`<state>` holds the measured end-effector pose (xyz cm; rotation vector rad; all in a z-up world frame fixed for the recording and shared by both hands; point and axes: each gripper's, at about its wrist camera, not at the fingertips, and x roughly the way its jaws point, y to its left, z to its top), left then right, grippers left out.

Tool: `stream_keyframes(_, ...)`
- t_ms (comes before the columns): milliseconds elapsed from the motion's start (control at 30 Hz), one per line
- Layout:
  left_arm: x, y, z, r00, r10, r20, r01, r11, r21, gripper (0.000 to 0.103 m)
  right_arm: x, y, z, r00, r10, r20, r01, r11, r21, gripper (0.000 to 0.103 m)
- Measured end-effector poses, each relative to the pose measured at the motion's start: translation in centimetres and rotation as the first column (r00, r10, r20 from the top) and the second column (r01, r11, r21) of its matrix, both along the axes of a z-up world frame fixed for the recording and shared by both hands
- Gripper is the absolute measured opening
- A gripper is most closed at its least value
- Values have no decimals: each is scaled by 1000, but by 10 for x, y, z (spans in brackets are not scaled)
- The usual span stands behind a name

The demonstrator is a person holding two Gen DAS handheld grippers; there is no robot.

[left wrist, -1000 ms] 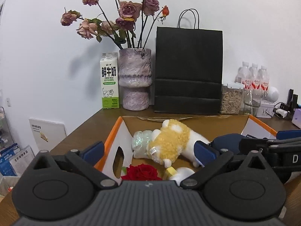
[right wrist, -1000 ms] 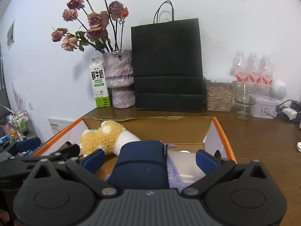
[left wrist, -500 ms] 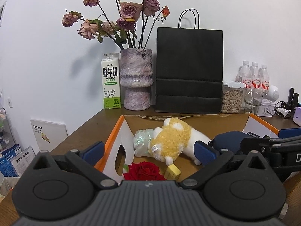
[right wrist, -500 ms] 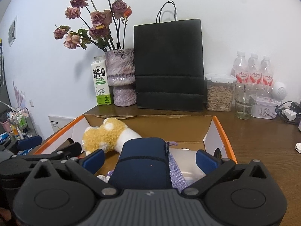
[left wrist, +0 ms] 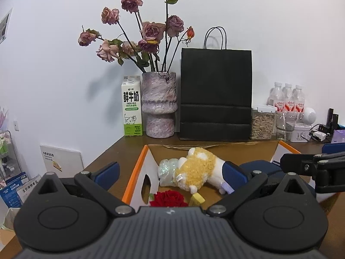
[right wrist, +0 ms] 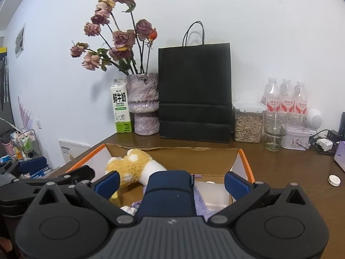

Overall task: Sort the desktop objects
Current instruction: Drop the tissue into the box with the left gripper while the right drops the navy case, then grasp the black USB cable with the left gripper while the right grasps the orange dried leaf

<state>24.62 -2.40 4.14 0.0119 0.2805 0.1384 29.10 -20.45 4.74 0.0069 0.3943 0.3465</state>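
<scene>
the left tool (left wrist: 170,172) hangs with its blue-padded fingers spread wide and nothing between them, straddling the near-left corner of the orange-edged cardboard box (left wrist: 138,170) on the brown wooden bench (left wrist: 120,151). the right tool (right wrist: 171,182) is also spread wide, above the box's right half; a dark blue fabric pouch (right wrist: 170,192) sits between its fingers, though whether either pad touches it is hard to judge from here. inside the box, nearest the left tool, lie a red rose head (left wrist: 169,198) and a small yellow block (left wrist: 197,199). just beyond them a fluffy yellow-and-white plush toy (left wrist: 198,170) lies on its side, against a crinkled clear plastic wrap (left wrist: 167,169). a lilac knitted cloth (right wrist: 199,202) shows beside the pouch. past the box, along the white wall, stand a green-and-white milk carton (left wrist: 132,105), a mottled purple vase of dried roses (left wrist: 159,105) and a black paper bag (left wrist: 215,95).
</scene>
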Motion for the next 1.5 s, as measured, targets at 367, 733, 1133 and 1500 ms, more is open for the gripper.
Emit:
stream_keyframes(367, -39, -1, 7, 1000, -17, -22, 18, 1000, 13, 103, -45, -8, 13, 1000, 6, 22, -5, 1000, -31, 103)
stream_keyframes(733, -65, 5, -8, 990, -49, -133, 50, 999, 4, 103, -77, -17, -8, 998, 32, -52, -36, 996, -76, 103)
stream_keyframes(1133, -85, -10, -47, 947, -148, -286, 160, 987, 16, 103, -101, -15, -57, 974, 73, -215, -103, 985, -135, 98)
stream_keyframes(1500, -83, -13, -58, 924, -177, -338, 208, 977, 56, 72, -104, -11, -71, 955, 117, -274, -156, 980, -124, 73)
